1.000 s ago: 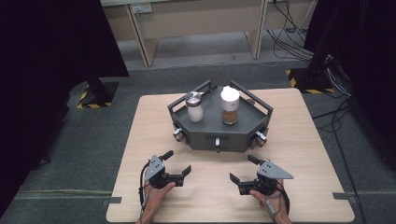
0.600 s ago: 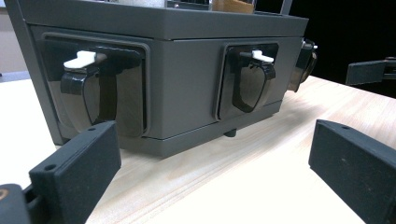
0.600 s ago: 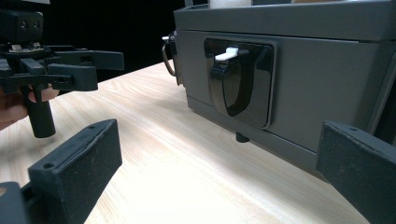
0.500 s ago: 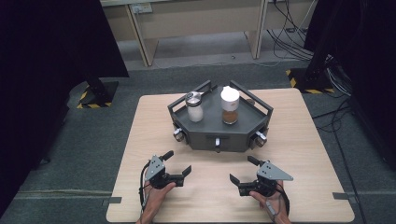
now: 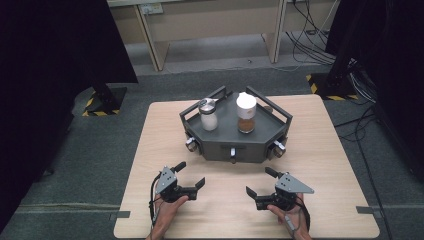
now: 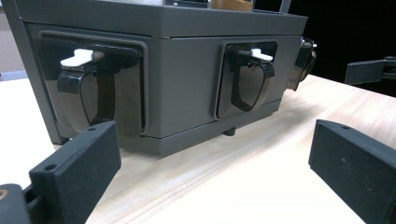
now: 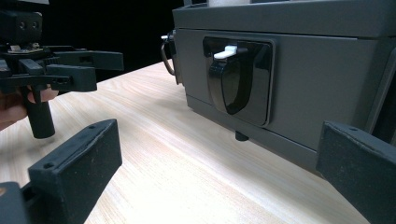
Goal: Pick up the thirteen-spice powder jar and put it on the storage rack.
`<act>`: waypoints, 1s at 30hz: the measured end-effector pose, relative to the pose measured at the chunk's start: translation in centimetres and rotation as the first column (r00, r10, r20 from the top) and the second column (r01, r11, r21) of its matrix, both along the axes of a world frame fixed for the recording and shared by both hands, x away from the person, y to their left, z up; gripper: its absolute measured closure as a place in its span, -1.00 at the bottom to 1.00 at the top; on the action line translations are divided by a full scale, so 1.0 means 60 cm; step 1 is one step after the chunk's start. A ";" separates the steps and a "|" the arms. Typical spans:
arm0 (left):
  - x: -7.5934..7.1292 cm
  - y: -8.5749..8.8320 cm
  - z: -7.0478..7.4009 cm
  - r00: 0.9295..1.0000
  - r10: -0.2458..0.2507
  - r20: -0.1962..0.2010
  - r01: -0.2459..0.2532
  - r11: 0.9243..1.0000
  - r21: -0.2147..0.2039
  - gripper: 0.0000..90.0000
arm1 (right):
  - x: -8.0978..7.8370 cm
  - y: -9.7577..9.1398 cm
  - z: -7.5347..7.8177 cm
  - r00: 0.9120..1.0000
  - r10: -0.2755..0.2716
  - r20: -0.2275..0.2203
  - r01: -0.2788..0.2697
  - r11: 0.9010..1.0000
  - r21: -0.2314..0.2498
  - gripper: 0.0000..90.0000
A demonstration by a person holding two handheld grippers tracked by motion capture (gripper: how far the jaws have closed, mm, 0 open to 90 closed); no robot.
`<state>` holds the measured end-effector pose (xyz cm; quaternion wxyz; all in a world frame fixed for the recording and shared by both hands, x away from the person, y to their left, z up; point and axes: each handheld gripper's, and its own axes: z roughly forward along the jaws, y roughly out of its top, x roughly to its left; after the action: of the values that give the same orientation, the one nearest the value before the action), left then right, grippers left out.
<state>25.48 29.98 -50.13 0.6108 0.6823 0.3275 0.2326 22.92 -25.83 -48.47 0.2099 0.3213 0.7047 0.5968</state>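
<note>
A dark grey angular tray (image 5: pixel 227 144) stands on the table's far half, with black latches and white tabs on its sides (image 6: pixel 247 77) (image 7: pixel 239 79). On it stand a clear jar with a metal lid (image 5: pixel 208 115) and a taller jar with a white cap and brown contents (image 5: pixel 246 113). My left gripper (image 5: pixel 190 175) rests open near the front left, empty, jaws toward the tray (image 6: pixel 187 93). My right gripper (image 5: pixel 260 182) rests open at the front right, empty. In the right gripper view the left gripper (image 7: pixel 56 70) shows farther off.
The wooden table (image 5: pixel 325 150) has bare room between the grippers and the tray. Beyond it are a grey floor, desk legs (image 5: pixel 155 45), cables (image 5: pixel 310 40) and dark curtains at both sides. Hazard-striped stand bases (image 5: pixel 102 102) sit on the floor.
</note>
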 end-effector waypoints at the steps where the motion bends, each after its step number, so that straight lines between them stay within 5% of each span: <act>1: 0.000 0.000 0.000 1.000 0.000 0.000 0.000 1.000 0.000 -0.96 | 0.000 0.000 0.000 1.000 0.000 0.000 0.000 1.000 0.000 -0.98; 30: 0.000 0.000 0.000 1.000 0.001 -0.001 -0.001 1.000 0.003 -0.96 | 0.000 0.000 -0.001 1.000 -0.002 -0.007 0.002 1.000 0.006 -0.98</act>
<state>25.50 29.98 -50.14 0.6097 0.6831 0.3275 0.2330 22.93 -25.86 -48.54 0.2072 0.3246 0.7033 0.5976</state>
